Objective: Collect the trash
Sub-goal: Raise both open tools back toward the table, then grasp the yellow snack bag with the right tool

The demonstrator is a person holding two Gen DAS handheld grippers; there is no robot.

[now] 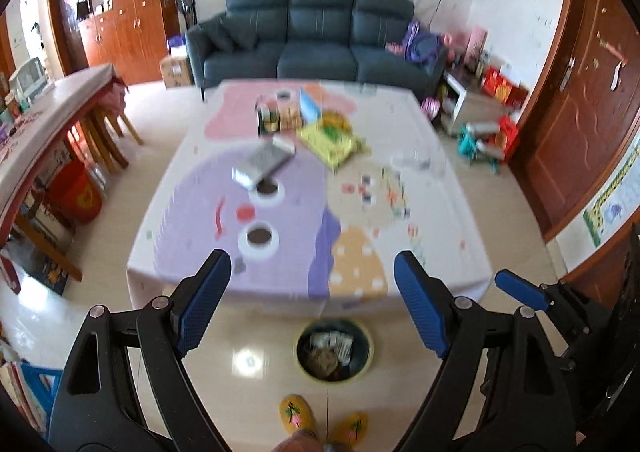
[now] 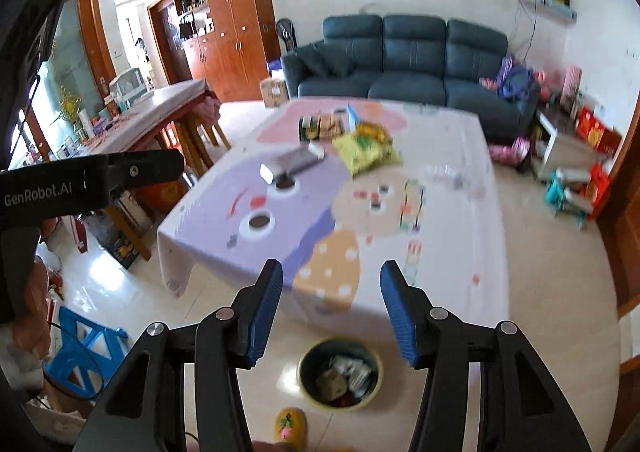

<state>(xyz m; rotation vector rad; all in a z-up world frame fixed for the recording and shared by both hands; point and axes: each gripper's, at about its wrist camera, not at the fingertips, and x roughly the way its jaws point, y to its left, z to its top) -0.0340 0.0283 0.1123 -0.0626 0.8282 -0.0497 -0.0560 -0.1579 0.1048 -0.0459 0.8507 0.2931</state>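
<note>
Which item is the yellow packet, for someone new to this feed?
Start at the table with the pastel cloth in front of the dark sofa. Toward its far side, right of the grey flat box, lies the yellow packet. It is the only crumpled yellow-green thing there, lying flat beside the upright containers.

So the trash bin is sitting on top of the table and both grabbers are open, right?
Not quite. The trash bin sits on the floor in front of the table, not on it, as the left wrist view shows. The left gripper and right gripper are open.
</note>
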